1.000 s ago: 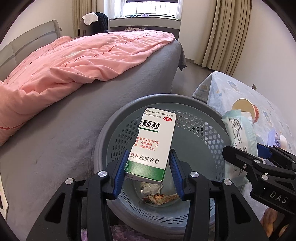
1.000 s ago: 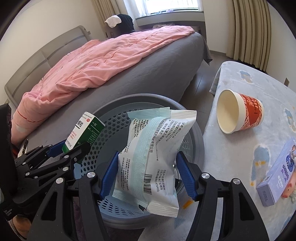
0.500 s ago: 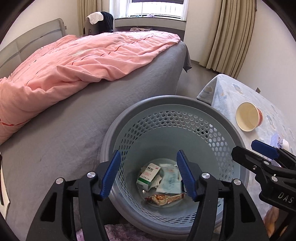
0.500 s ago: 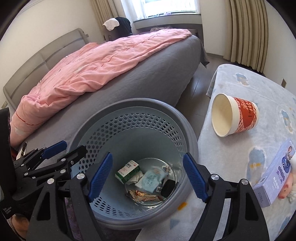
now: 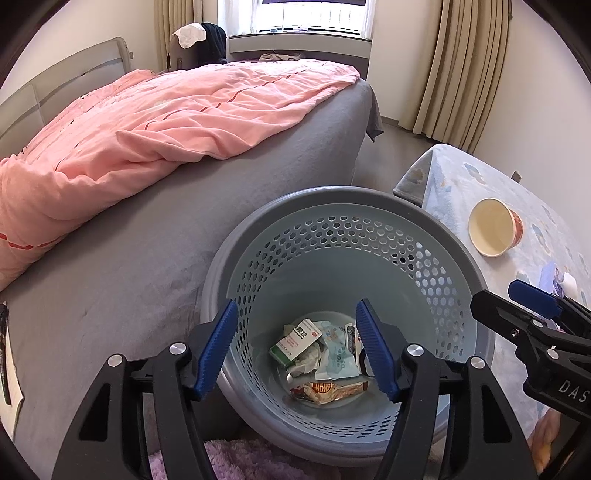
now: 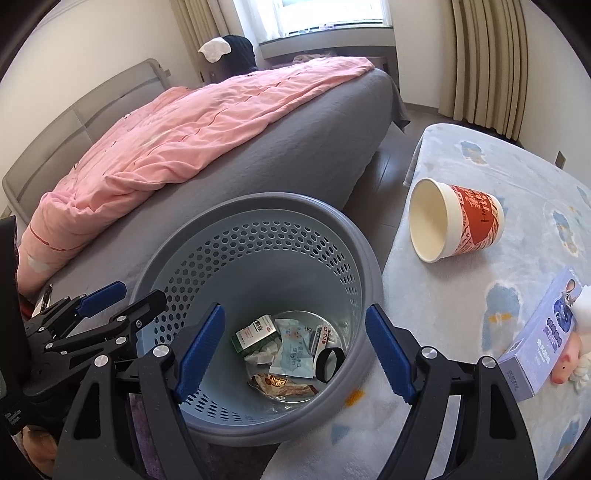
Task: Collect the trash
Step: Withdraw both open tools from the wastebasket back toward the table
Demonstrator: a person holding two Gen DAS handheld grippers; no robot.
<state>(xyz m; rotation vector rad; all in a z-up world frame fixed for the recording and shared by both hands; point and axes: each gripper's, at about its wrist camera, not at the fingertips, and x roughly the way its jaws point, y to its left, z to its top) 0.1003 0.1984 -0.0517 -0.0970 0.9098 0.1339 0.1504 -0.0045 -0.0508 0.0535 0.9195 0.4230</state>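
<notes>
You are in a home bedroom: a bed with grey sheet, padded headboard and rumpled pink duvet fills the left. Beige curtains frame a window over a sill, clothes heaped on a chair beside it. A perforated grey wastebasket stands between bed and a table under a cartoon-print cloth.

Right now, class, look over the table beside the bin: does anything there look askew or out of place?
Yes. The paper cup lies tipped on its side on the table, its empty mouth facing the bin. Nothing looks spilled. The purple box lies flat near the table's edge, not odd.
</notes>
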